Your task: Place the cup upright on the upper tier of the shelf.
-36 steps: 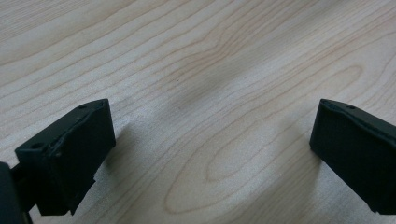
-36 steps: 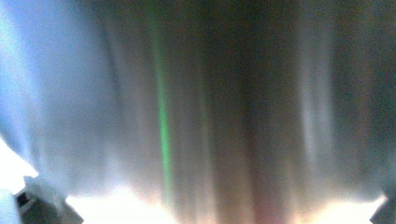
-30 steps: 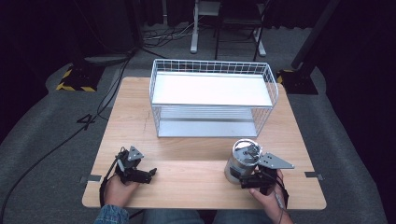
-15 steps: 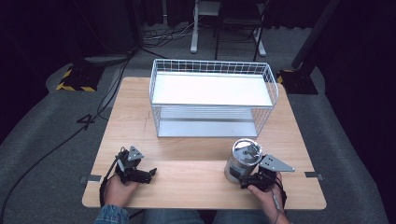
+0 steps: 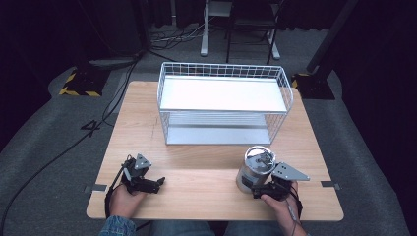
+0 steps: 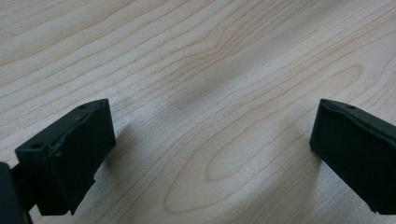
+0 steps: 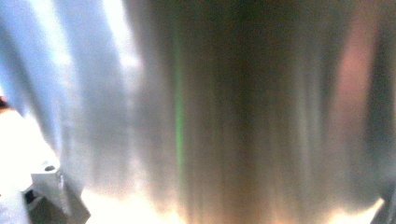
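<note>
R gripper (image 5: 252, 189) at steel canister (image 5: 255, 168).

No legible text or labels anywhere

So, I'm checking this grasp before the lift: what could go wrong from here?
The right hand-held gripper sits low on the shiny steel canister, so the tall body might tip or slip when raised. The wire shelf rack stands just beyond, and the canister could clip its front edge or wire rim. The left hand-held gripper is open over bare table, too far off to steady anything.
</note>
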Demonstrator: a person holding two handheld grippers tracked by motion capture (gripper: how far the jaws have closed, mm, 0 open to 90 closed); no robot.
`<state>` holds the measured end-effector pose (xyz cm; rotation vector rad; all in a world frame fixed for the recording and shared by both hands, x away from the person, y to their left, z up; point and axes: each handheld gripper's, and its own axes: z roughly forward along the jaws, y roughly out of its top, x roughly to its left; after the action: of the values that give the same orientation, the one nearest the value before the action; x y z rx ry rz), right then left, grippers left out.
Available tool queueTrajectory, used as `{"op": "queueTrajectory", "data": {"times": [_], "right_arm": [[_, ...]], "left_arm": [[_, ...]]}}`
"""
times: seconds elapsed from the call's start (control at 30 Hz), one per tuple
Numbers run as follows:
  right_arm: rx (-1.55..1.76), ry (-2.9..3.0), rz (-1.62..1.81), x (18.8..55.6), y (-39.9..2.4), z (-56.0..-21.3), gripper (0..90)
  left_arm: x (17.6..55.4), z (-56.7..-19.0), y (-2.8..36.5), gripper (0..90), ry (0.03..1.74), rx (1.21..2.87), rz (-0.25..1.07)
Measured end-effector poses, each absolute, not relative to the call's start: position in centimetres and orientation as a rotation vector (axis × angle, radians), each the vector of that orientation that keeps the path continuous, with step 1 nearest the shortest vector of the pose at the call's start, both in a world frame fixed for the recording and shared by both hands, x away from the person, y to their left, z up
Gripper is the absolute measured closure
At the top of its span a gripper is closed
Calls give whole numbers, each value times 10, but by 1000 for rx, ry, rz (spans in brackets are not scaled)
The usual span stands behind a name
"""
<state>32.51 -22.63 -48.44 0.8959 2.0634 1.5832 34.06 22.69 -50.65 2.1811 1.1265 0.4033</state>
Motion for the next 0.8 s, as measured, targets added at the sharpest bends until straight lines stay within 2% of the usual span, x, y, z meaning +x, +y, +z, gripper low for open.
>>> {"op": "queueTrajectory", "data": {"times": [0.8], "right_arm": [[889,2150,1493,330,-227,-451,37]], "left_arm": [[341,-506,227,5,1123,2185,407]]}}
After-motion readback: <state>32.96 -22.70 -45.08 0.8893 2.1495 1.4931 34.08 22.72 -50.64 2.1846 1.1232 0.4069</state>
